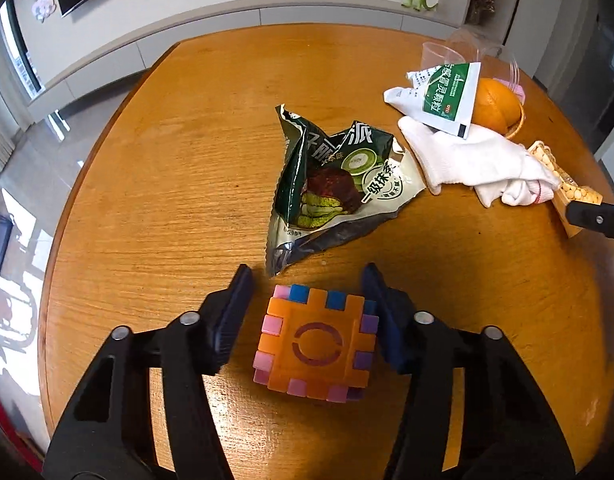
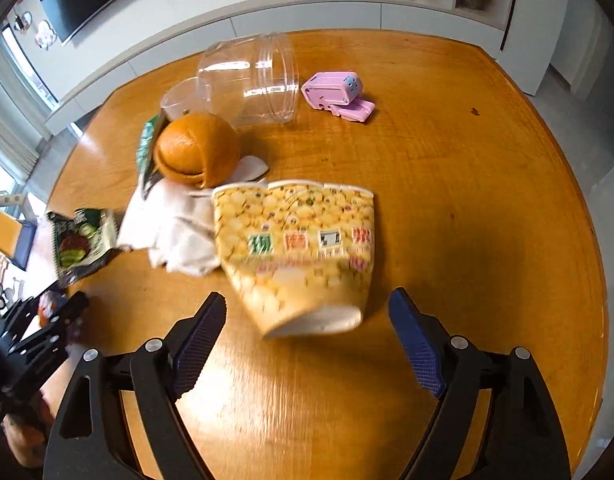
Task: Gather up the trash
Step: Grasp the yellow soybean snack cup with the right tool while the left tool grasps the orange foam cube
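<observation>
Wooden round bench (image 1: 155, 184) carries mixed clutter, trash & keepers side by side. Crumpled dark-green matcha snack wrapper (image 1: 327, 184) lies mid-bench, torn open & flat, prob. the next bit of trash for the left side. Left tongs (image 1: 307, 312) are spread wide, straddling an orange-and-pink plastic puzzle cube (image 1: 313, 344); right pad looks v. close to the cube's edge, left pad clear of it, nothing gripped. Cube is a toy, not trash, so I judge the tongs are just passing over it. Right tongs (image 2: 307, 336) also released wide, lined up on the base of a yellow corn-print paper cup (image 2: 303, 256) lying on its side, w/ pads apart from it. Cup rests against white cloth gloves (image 2: 175, 232), beside an orange fruit (image 2: 199, 148) and a green-and-white medicine sachet (image 1: 447, 96)
</observation>
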